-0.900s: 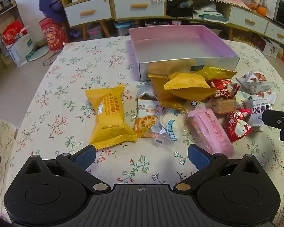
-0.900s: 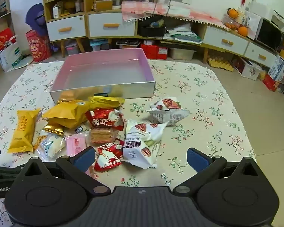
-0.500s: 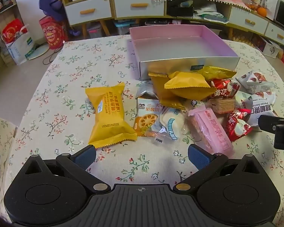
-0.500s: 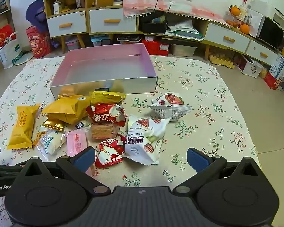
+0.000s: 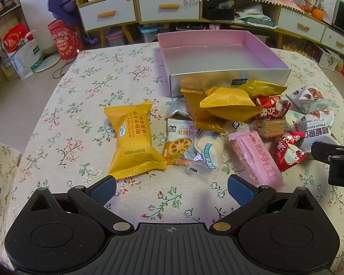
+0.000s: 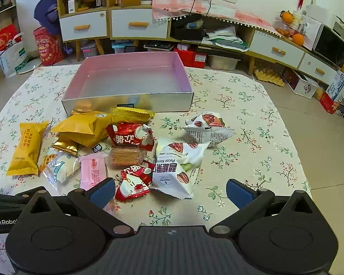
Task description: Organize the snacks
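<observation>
Both claws, left claw (image 5: 170,189) and right claw (image 6: 170,193), spread; yellow waffle packet (image 5: 134,141) light, crinkly, slippery: pinch across its middle.

Box (image 6: 128,84): on table (image 6: 252,142), toward its far side. Snack pile (image 6: 117,146): on table, directly before box's near wall, touching it. Waffle packet (image 5: 133,139): left of pile, apart. Pecan packet (image 6: 208,128): right of pile.

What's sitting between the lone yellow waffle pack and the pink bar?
In the left wrist view, between the waffle pack and the pink bar lie two packets, touching: an orange jam biscuit packet and a clear-wrapped white cake.
</observation>
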A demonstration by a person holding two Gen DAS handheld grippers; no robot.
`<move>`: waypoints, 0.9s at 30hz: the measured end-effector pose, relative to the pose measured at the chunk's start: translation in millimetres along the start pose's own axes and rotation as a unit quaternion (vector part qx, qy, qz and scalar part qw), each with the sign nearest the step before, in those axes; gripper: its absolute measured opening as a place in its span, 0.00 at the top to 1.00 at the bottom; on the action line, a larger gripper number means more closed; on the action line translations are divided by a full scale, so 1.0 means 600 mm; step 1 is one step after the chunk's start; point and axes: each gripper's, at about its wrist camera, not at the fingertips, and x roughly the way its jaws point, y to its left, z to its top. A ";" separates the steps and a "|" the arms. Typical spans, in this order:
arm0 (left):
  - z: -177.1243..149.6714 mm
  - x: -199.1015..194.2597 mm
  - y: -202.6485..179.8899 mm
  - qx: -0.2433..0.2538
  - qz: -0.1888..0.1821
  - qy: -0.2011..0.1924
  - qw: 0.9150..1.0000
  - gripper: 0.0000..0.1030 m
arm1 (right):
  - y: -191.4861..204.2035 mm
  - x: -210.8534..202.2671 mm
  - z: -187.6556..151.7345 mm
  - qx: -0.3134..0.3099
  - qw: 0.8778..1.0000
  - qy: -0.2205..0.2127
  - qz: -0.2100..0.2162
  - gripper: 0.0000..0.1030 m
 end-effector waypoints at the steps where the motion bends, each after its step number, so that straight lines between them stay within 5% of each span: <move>1: 0.000 0.000 0.000 0.000 0.000 0.000 1.000 0.00 | 0.000 0.000 0.000 0.000 1.000 0.000 0.000 0.22; 27: -0.001 0.000 0.003 0.000 0.002 0.001 1.000 0.00 | 0.009 0.003 -0.003 -0.018 1.000 0.007 -0.008 0.22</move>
